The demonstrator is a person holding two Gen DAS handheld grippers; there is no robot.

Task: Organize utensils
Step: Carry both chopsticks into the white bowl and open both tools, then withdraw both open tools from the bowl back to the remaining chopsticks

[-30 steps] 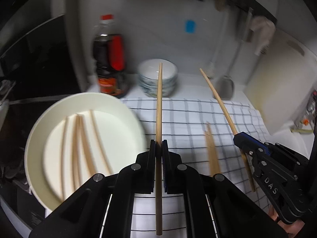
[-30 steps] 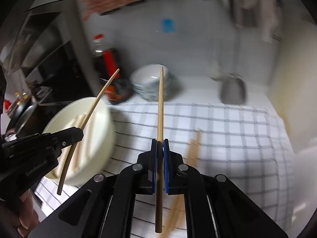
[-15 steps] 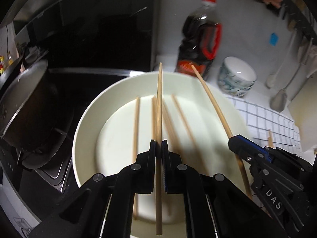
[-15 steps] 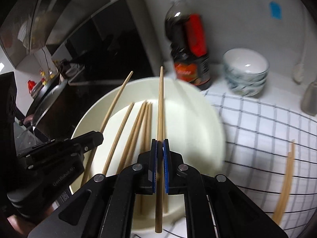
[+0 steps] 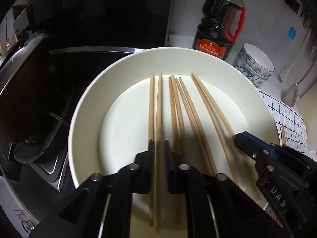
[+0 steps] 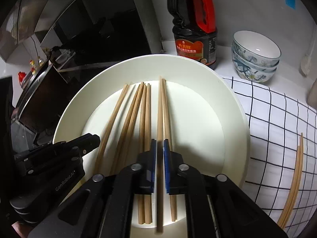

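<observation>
Over the plate, one chopstick runs between the left claw pads, and another between the right claw pads. A second ago both claws were over the checked cloth, clamping them. Both have just been opening: narrow gaps, pads apparently off the sticks. More chopsticks lie in the plate.

My left tool reads "GenRobot.AI" on its side; my right tool shows "DAS". The sauce bottle label's characters are too small to read.
</observation>
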